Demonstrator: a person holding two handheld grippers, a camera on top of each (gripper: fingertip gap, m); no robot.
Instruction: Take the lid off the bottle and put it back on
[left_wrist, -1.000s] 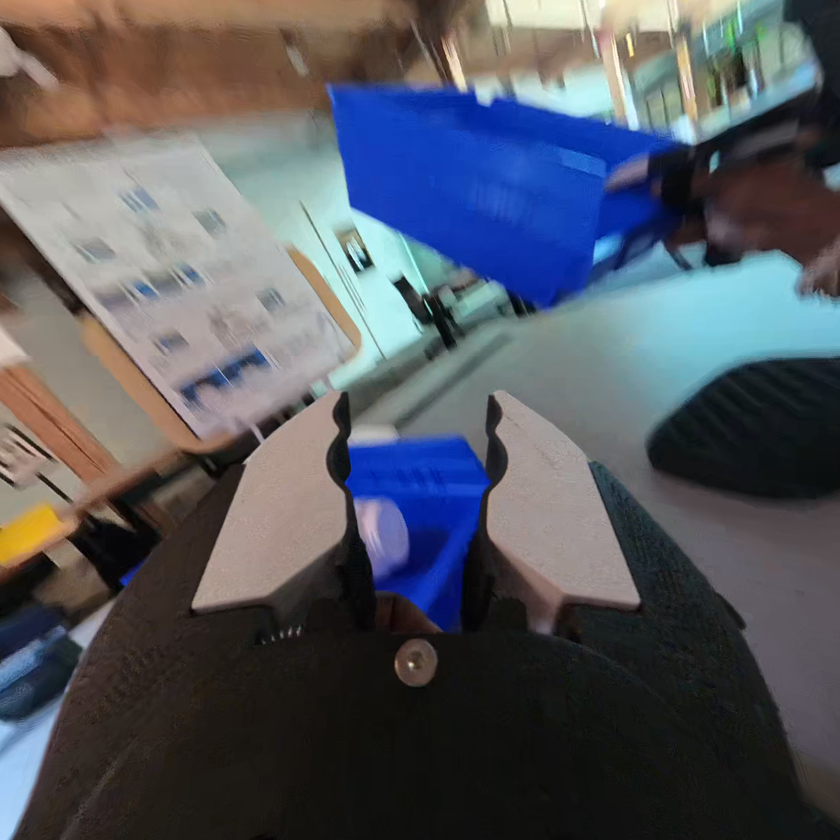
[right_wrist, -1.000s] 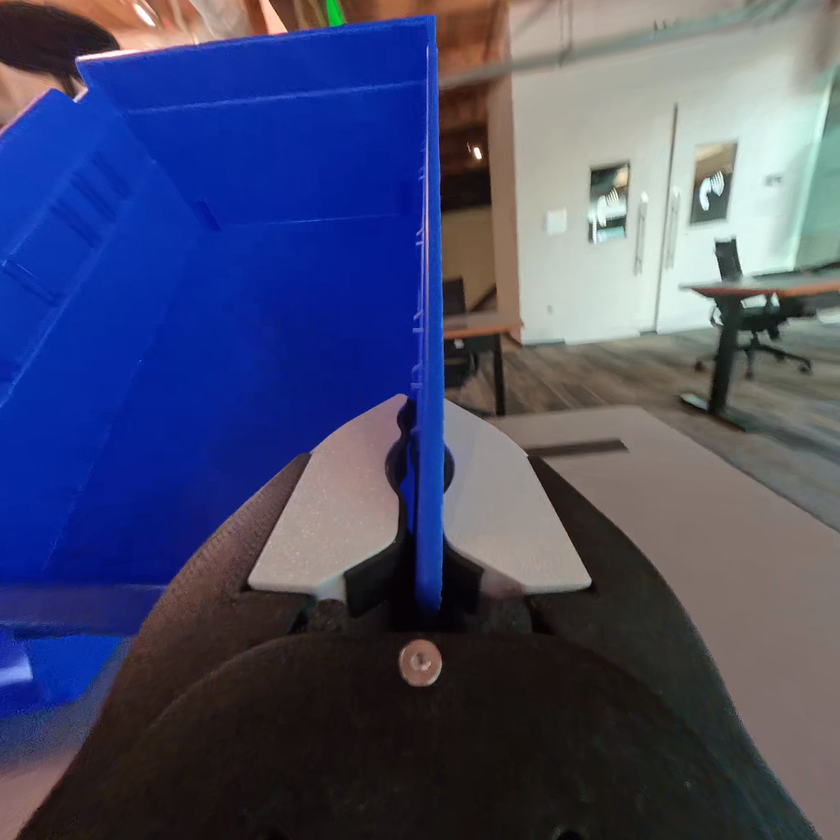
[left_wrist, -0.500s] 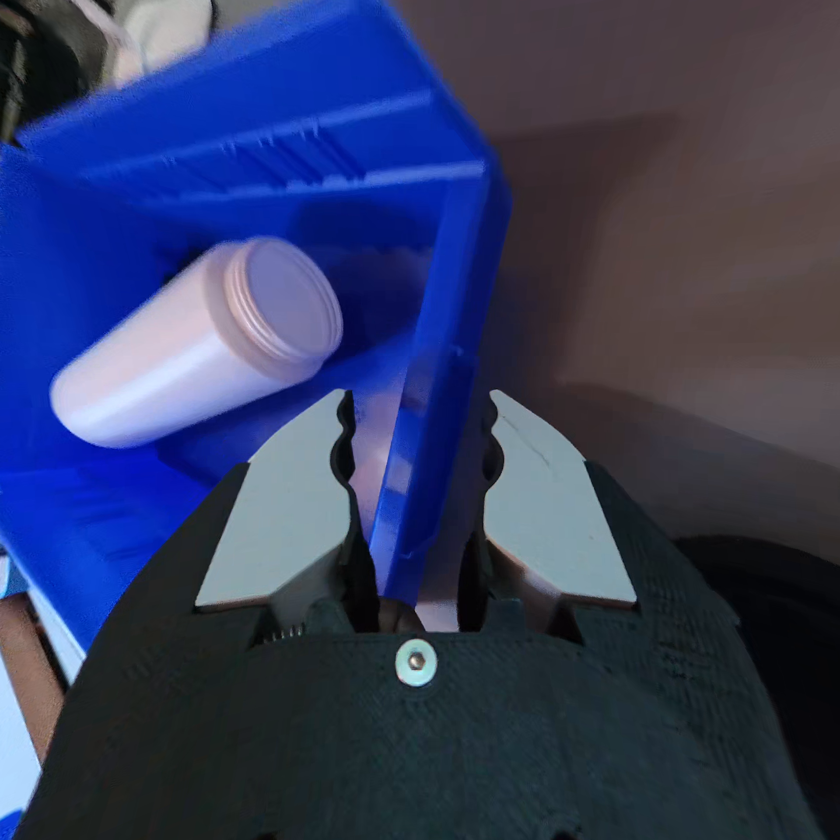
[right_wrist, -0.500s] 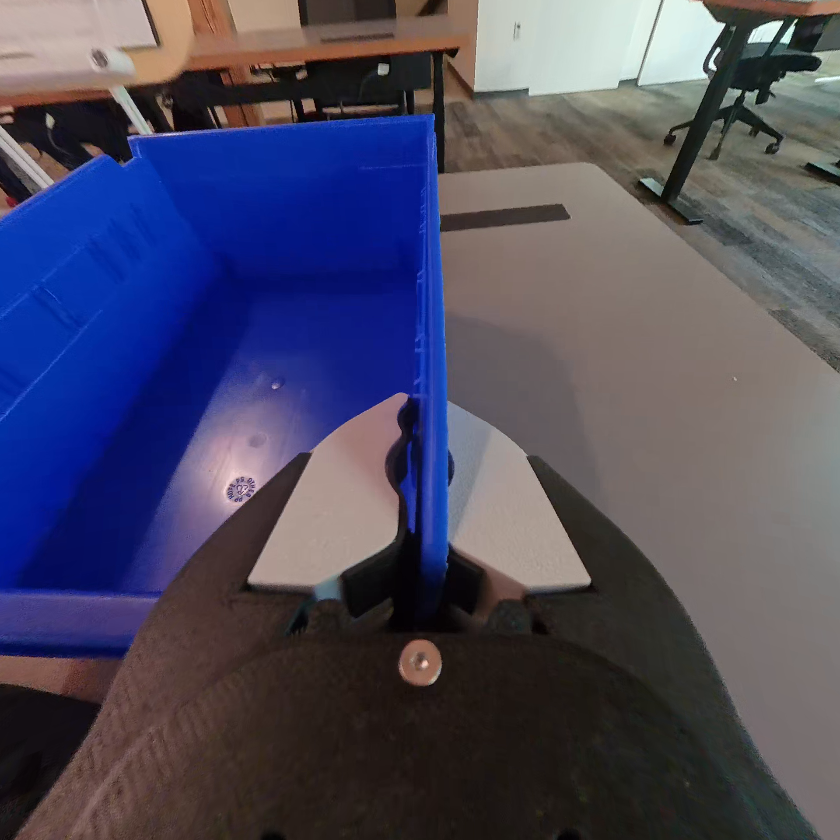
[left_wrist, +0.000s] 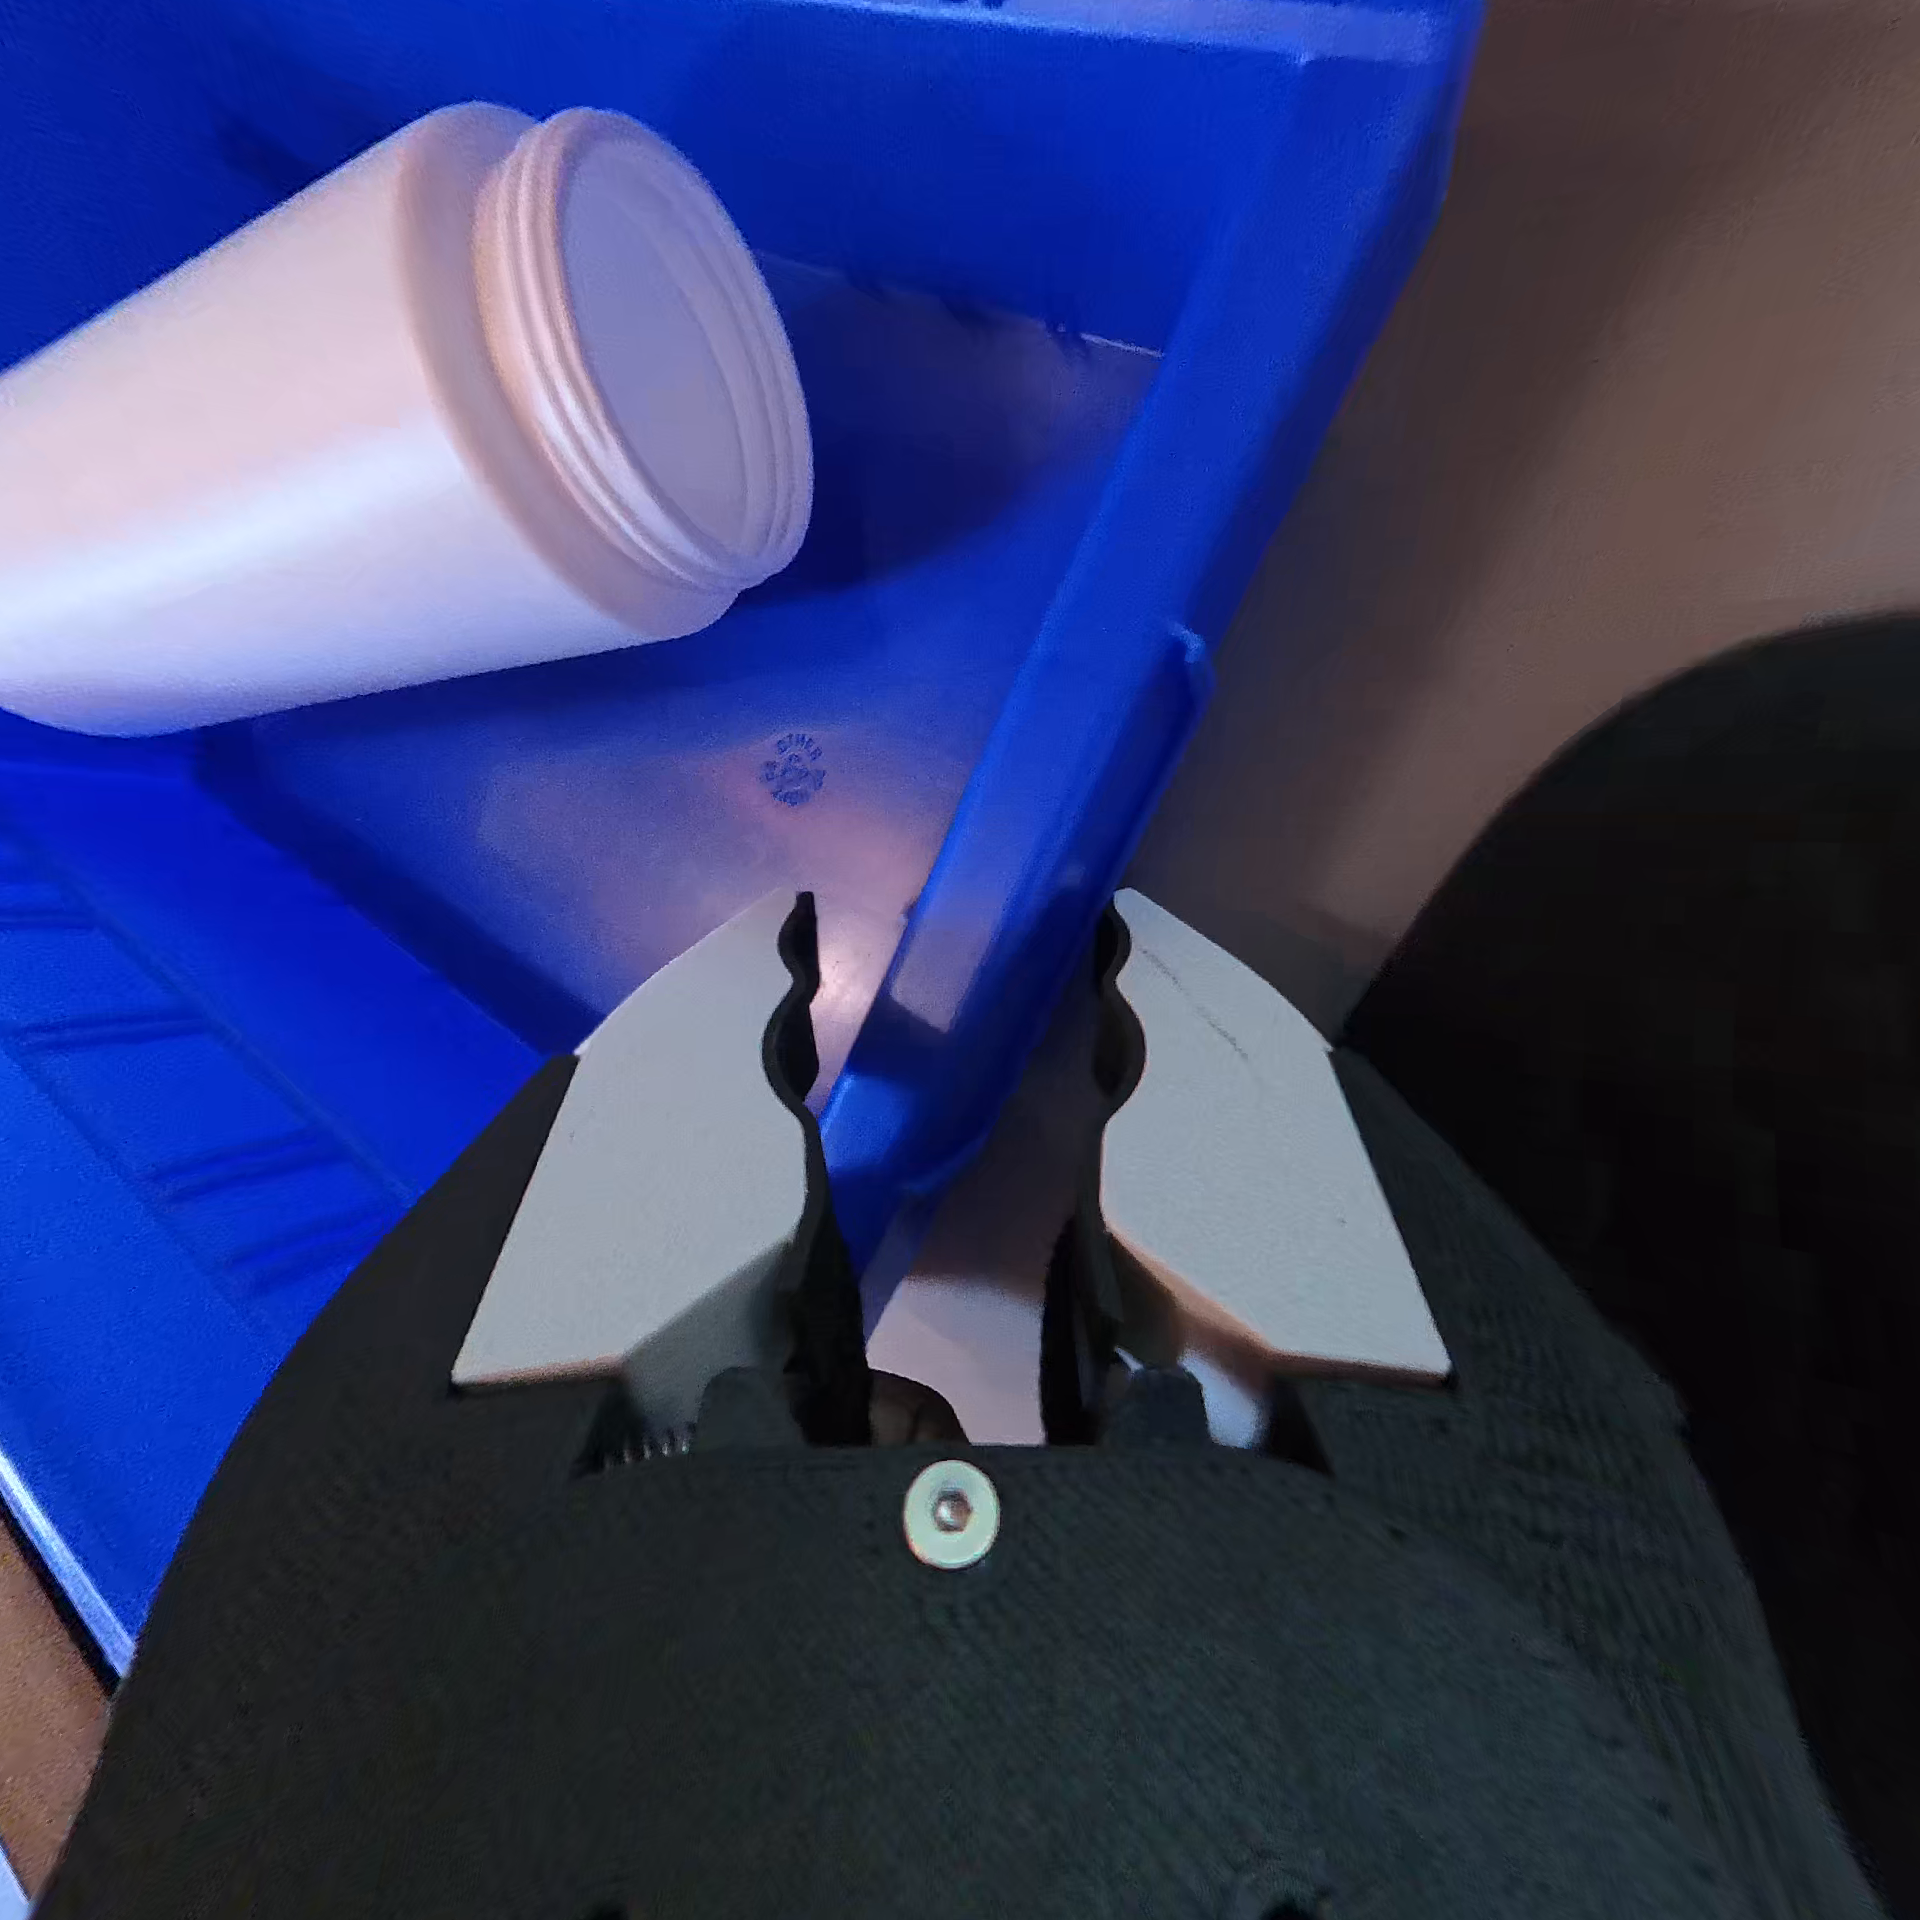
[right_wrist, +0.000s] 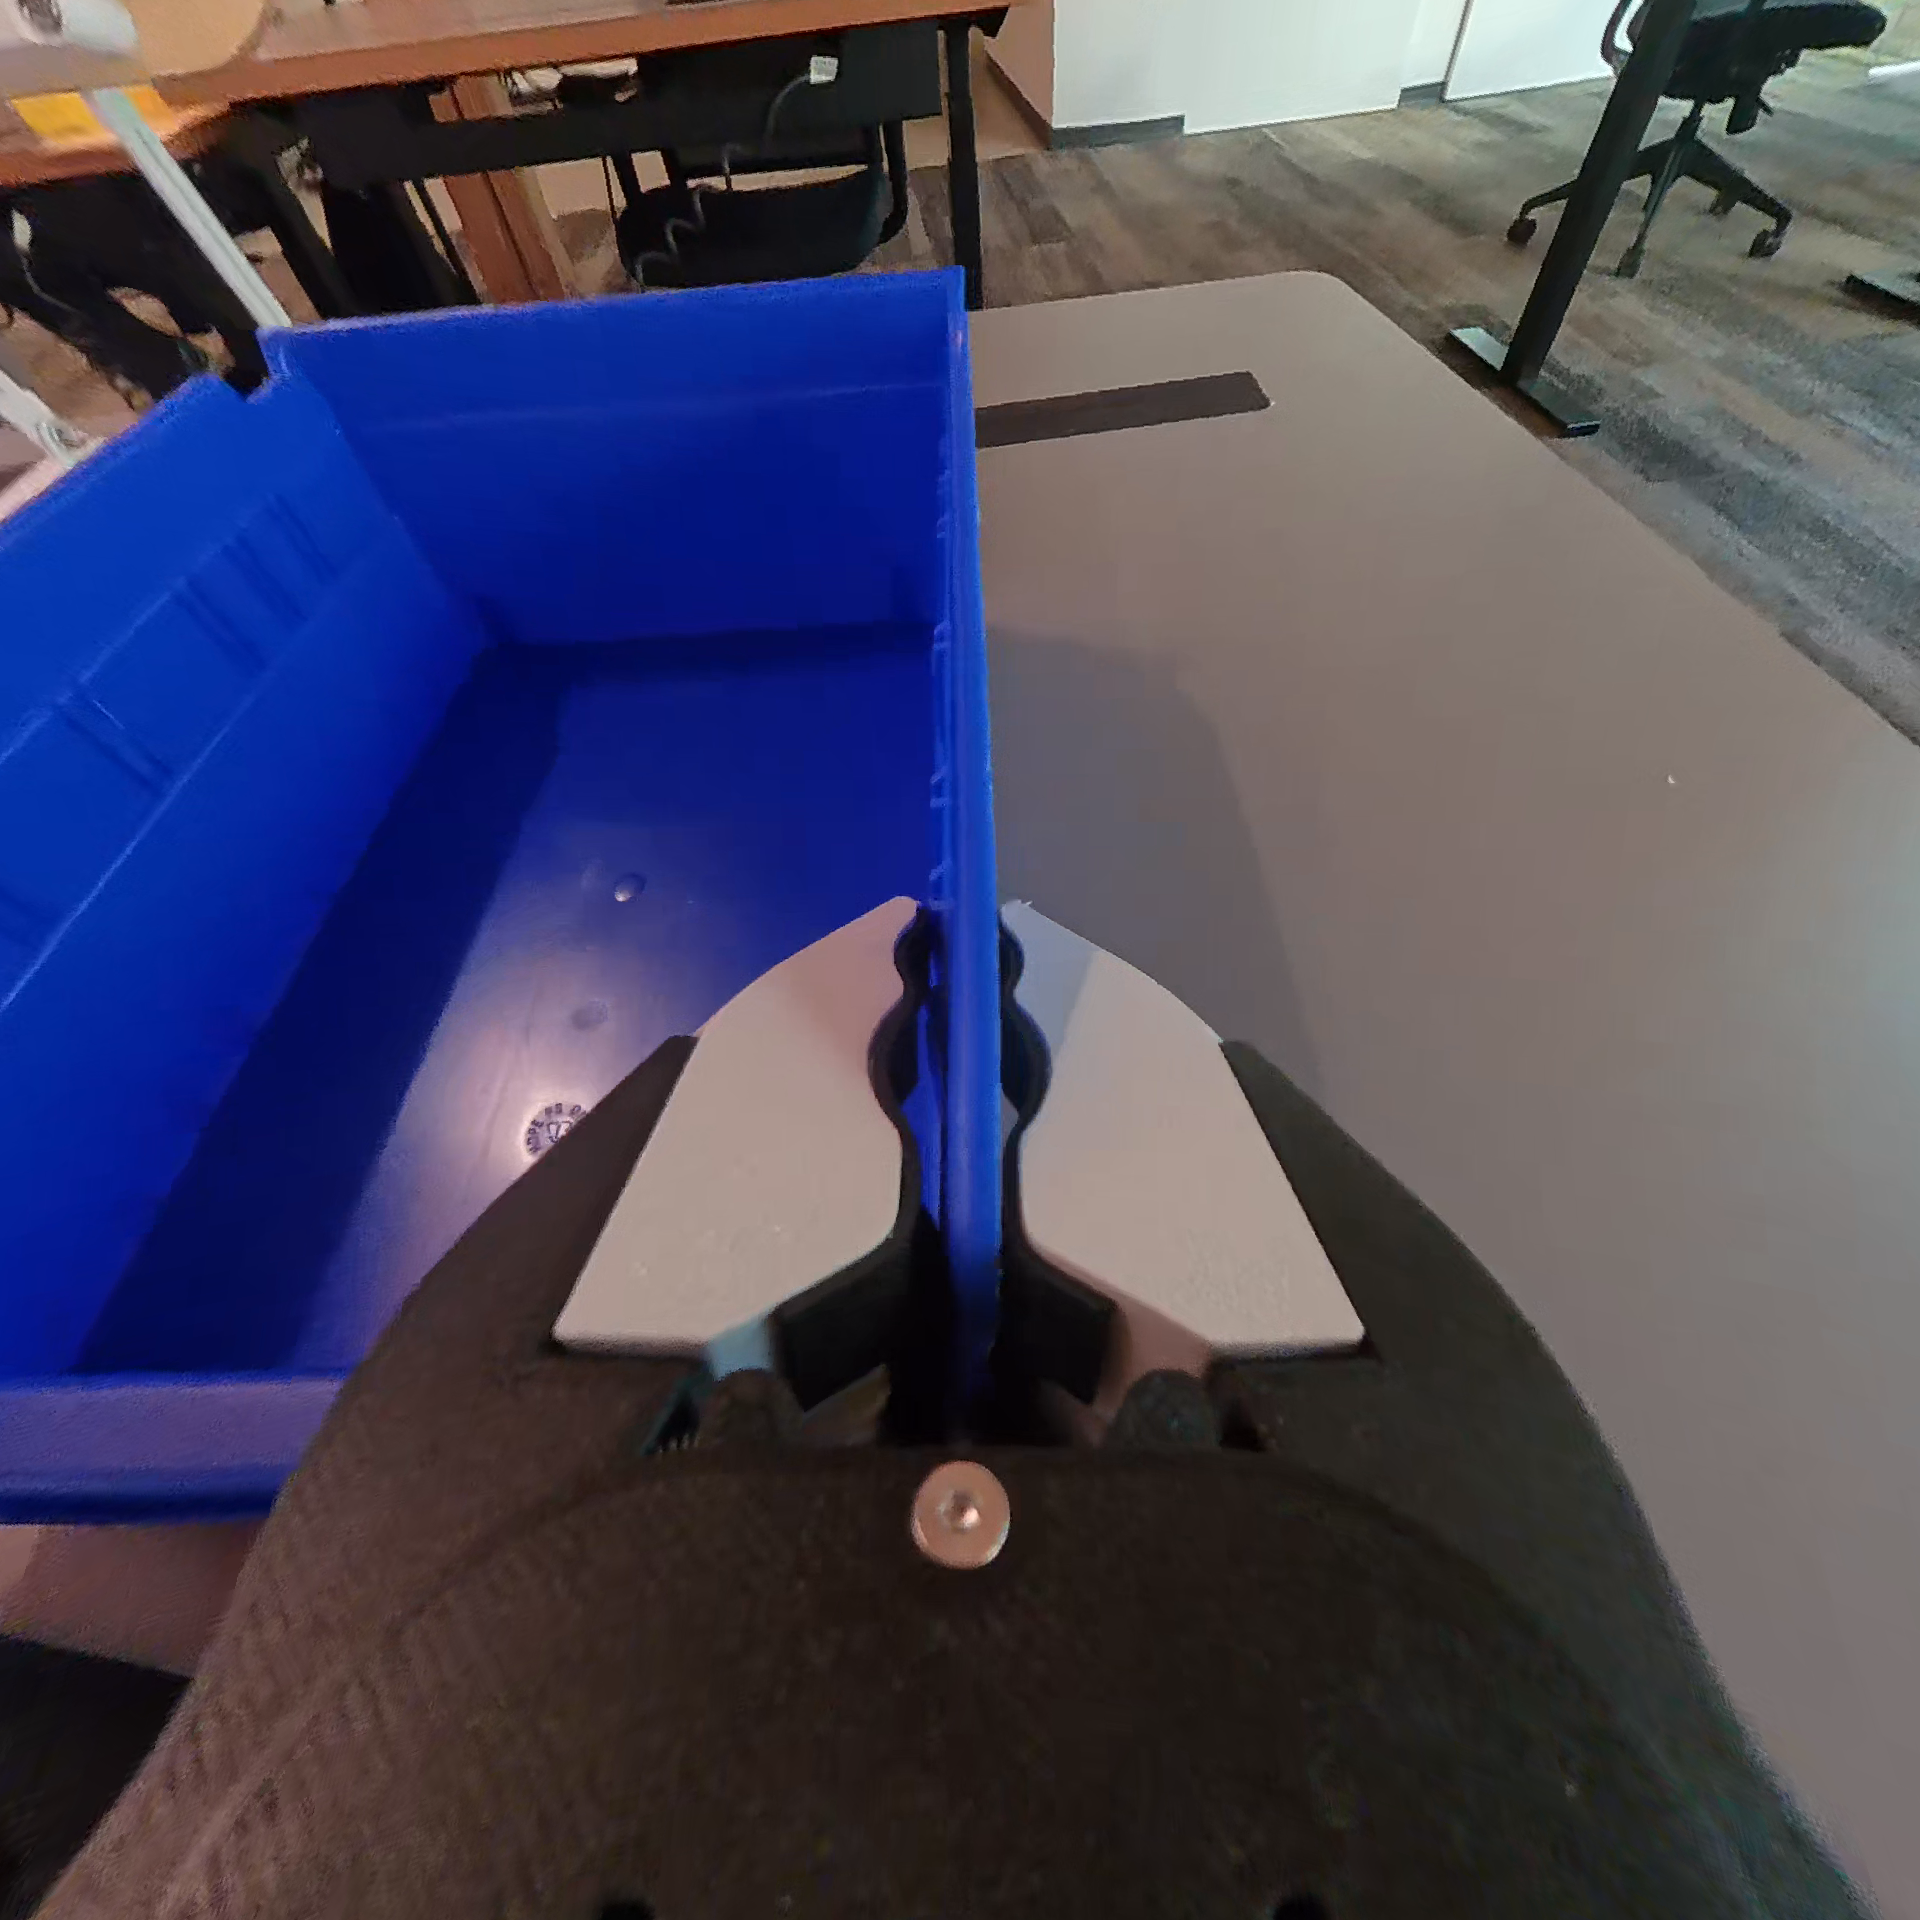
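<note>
The white bottle (left_wrist: 312, 436) is lying on its side in a blue box (left_wrist: 1195, 520) up and left of the spread left tongs (left_wrist: 956, 1039), looking light, hard and slippery, best held round its middle, while the right tongs (right_wrist: 961, 1039) are pinching an empty blue box (right_wrist: 961, 727) wall.

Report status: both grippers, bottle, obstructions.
Left gripper open, fingers astride blue bin wall. Right gripper shut on empty blue bin's wall. White bottle lying in left bin, threaded end showing; lid not in view.
</note>
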